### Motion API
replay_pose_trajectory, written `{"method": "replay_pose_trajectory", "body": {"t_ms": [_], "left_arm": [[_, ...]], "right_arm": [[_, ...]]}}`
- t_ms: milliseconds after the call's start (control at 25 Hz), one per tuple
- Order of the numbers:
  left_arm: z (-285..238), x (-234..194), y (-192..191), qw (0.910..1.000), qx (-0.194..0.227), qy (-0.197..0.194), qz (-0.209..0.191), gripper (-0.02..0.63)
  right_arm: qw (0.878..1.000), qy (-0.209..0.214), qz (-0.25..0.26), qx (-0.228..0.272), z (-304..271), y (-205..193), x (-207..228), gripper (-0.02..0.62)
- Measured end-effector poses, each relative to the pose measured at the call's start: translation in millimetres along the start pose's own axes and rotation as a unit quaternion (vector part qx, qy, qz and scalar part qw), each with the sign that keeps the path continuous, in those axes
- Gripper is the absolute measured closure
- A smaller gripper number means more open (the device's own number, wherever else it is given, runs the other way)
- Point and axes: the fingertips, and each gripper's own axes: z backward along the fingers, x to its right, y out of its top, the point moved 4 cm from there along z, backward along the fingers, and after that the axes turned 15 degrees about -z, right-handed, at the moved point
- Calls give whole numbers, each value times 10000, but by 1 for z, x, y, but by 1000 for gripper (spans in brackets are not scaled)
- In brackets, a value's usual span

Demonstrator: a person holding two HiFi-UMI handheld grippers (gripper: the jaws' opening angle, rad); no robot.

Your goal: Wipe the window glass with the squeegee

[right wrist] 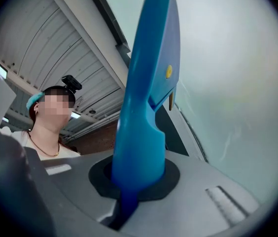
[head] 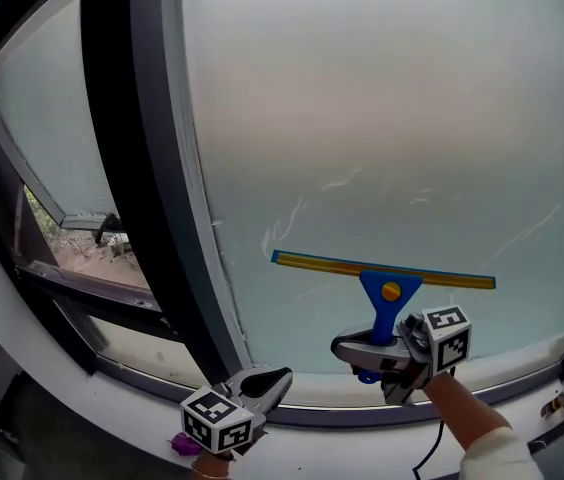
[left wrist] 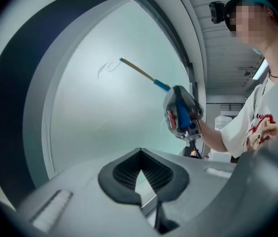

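Your left gripper sits lowest, over the white sill at the foot of the dark frame post. Its jaws are together with nothing between them, and it is well clear of the squeegee. To its right, your right gripper is clamped on the blue handle, which rises from the jaws to the middle of the yellow blade. That blade lies nearly level against the lower part of the window glass, just above the sill, with faint streaks above its left end.
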Motion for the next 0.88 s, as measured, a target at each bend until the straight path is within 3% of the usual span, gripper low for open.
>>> {"method": "replay_pose_trajectory", "body": {"t_ms": [280, 560, 760, 880], "left_arm": [[3, -24, 71, 9967, 315, 166, -730, 605], [-7, -46, 159, 9871, 551, 192, -1488, 605], [-22, -77, 225, 9852, 772, 132, -1523, 605], [-18, -70, 240, 9839, 834, 26, -1583, 605]], "right_arm": [[9965, 432, 636, -322, -72, 115, -48, 574], [9922, 333, 1017, -640, -119, 173, -63, 572], [9892, 242, 1298, -633, -151, 246, -72, 574], [9881, 87, 1414, -607, -159, 260, -81, 574]]}}
